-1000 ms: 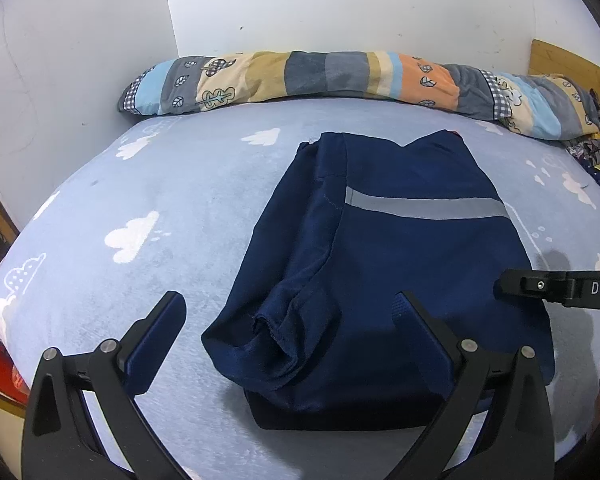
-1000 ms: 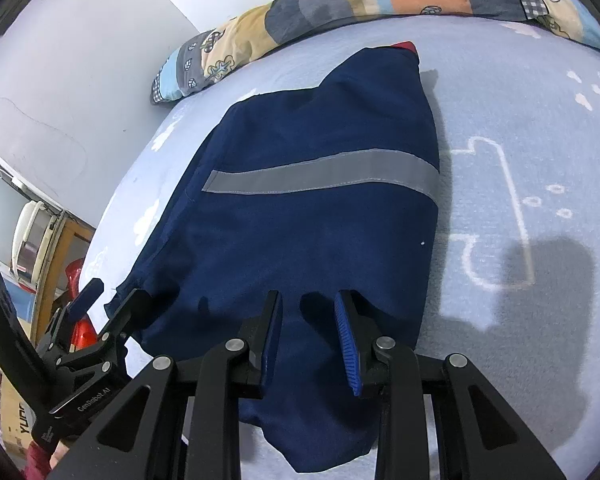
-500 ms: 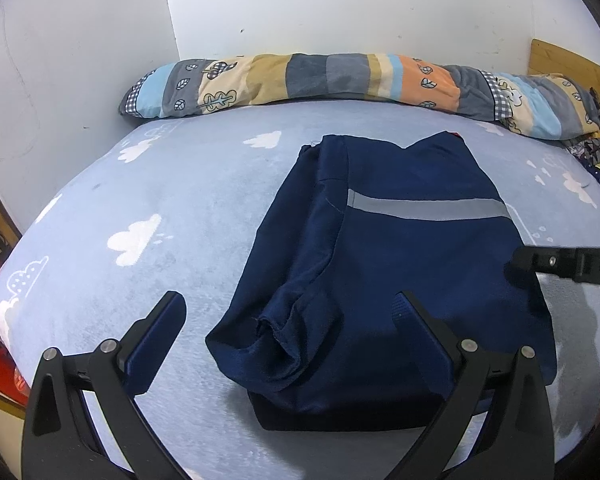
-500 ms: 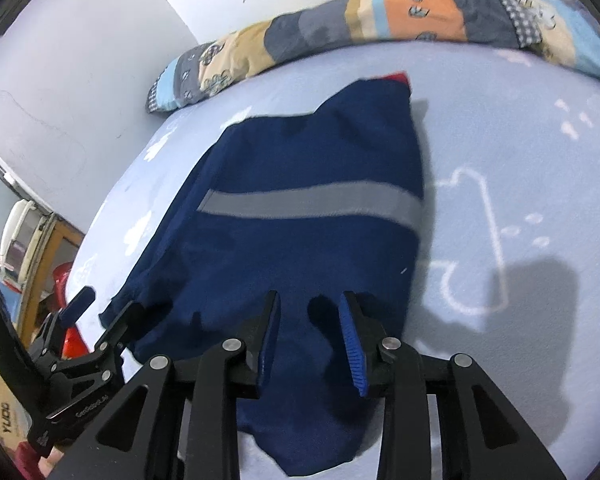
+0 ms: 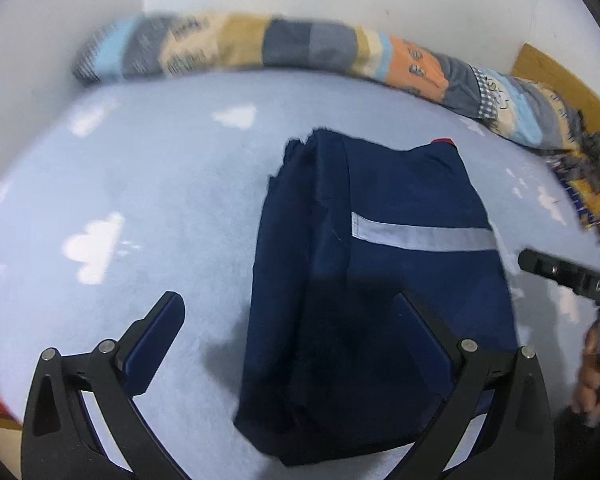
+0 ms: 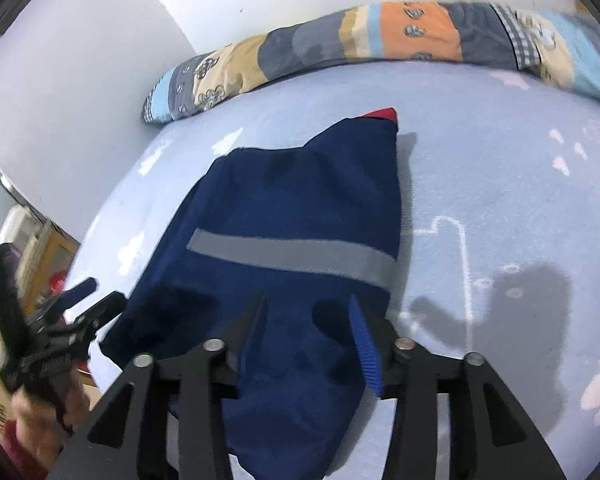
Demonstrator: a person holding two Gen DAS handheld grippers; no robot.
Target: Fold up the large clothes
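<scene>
Lying folded on the pale blue cloud-print bed sheet (image 5: 148, 184), the navy garment (image 5: 380, 280) shows its grey reflective stripe (image 5: 420, 237) across the top layer, a red tip at its far end. Since half a second ago the left claw (image 5: 288, 332) has swung right, so the garment now sits more centred between its wide-spread fingers, empty. The right claw (image 6: 310, 334) has opened from a narrow gap to a moderate one and holds nothing, hovering over the garment's near end. Both views are blurred by motion. A patchwork bolster (image 6: 380, 40) lies along the wall beyond, well apart from the garment.
</scene>
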